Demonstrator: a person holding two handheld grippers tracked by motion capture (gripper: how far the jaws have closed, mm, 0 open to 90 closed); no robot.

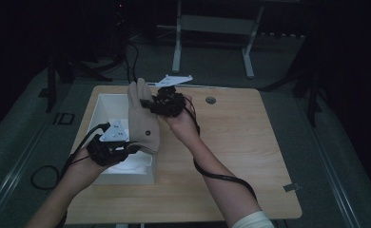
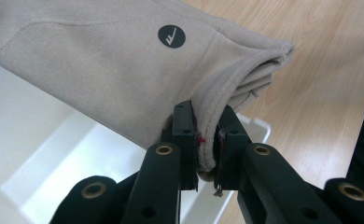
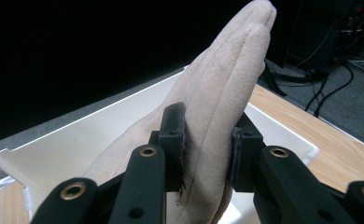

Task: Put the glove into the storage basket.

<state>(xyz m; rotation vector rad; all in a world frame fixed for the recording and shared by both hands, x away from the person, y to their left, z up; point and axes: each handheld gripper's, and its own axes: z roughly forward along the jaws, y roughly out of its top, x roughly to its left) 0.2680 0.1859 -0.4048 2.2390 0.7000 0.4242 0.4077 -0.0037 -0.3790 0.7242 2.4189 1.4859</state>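
Holding a beige glove (image 1: 143,124) stretched between both grippers, I have it hanging in the air just left of the picture's middle in the high view, over the right-hand rim of the white box (image 1: 108,102) that sits on the left part of the table (image 1: 240,152).

At the lower left, my left gripper (image 1: 129,148) has its jaws clamped tight on the cuff edge. In the left gripper view the hem (image 2: 207,149) is pinched between the two black pads, with the folded cuff layers and the round black logo patch (image 2: 171,36) spreading away above, and the box's pale inside below to the left.

Moving right and up, my right gripper (image 1: 151,103) grips the finger end. In the right gripper view the jaws stand a little apart because the bundled glove fingers (image 3: 227,93) fill the gap; both pads press into the cloth, and the fingertips stick up past them towards the upper right of the frame.

As I judge it, the pick-up is done: the glove is fully off the table, held at both ends and lined up roughly along the box's long side. What is left is to carry it sideways over the opening, lower it in and let go with both grippers. The box looks empty as far as I can see, though the glove and my left hand (image 1: 81,171) hide its near right corner.
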